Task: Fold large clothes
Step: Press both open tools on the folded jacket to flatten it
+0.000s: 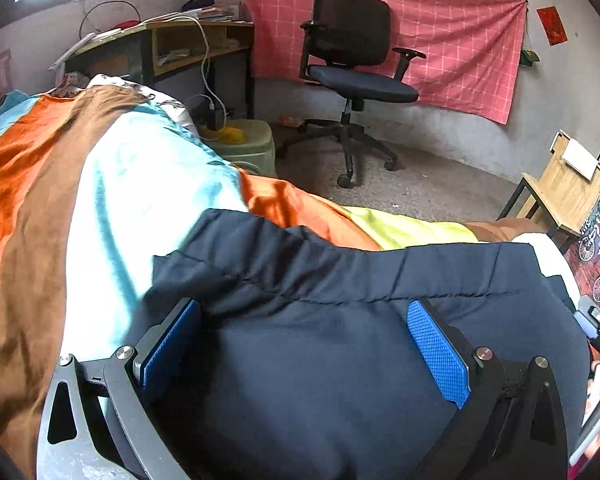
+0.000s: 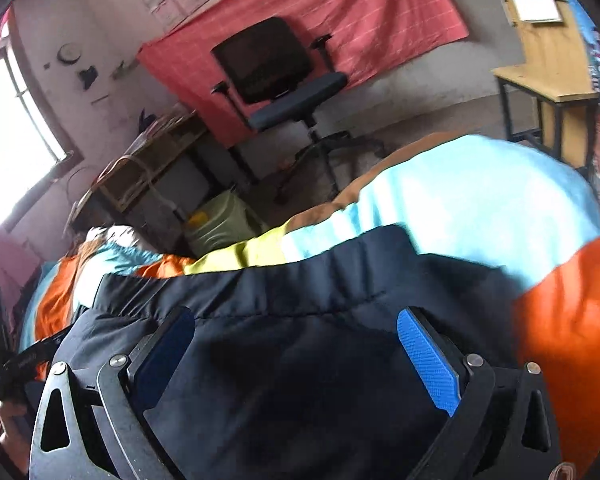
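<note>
A large navy garment (image 1: 320,360) lies on a bed with a striped cover (image 1: 100,208) of orange, brown, pale blue and yellow bands. My left gripper (image 1: 302,308) hovers open just over the cloth, its blue pads (image 1: 438,350) wide apart with a stitched seam running between them. In the right wrist view the same garment (image 2: 300,380) fills the lower half. My right gripper (image 2: 296,316) is also open above it, with nothing pinched between its pads (image 2: 426,356). Each gripper shows at the edge of the other's view, held by a hand.
Beyond the bed edge stand a black office chair (image 1: 352,72), a cluttered wooden desk (image 1: 160,44) with cables, and a green bin (image 1: 252,144). A small wooden table (image 1: 564,184) is at the right. A red checked cloth (image 1: 440,40) hangs on the wall.
</note>
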`<move>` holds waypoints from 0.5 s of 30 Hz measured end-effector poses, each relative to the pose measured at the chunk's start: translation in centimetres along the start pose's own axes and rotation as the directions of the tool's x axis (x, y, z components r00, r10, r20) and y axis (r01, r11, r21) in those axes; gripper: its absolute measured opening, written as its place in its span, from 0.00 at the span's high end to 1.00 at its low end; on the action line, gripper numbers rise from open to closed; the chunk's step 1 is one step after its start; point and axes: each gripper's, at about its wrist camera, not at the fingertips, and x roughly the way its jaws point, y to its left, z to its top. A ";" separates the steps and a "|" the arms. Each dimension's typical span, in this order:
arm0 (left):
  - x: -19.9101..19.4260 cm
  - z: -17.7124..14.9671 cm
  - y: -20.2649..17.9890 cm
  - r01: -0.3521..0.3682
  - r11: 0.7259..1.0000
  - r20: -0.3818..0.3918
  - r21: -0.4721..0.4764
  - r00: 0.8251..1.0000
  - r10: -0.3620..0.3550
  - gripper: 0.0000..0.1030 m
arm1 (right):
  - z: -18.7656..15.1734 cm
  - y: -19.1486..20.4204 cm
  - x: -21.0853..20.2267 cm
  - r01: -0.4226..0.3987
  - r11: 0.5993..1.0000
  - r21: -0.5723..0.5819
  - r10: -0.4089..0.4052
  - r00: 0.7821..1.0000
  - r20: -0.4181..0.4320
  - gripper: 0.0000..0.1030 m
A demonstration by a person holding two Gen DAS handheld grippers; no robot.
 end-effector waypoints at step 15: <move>-3.8 -1.0 5.3 -0.031 0.994 0.005 -0.106 0.999 0.031 0.01 | -0.5 -0.1 -5.2 0.200 0.958 -0.205 -0.191 0.980 0.062 0.00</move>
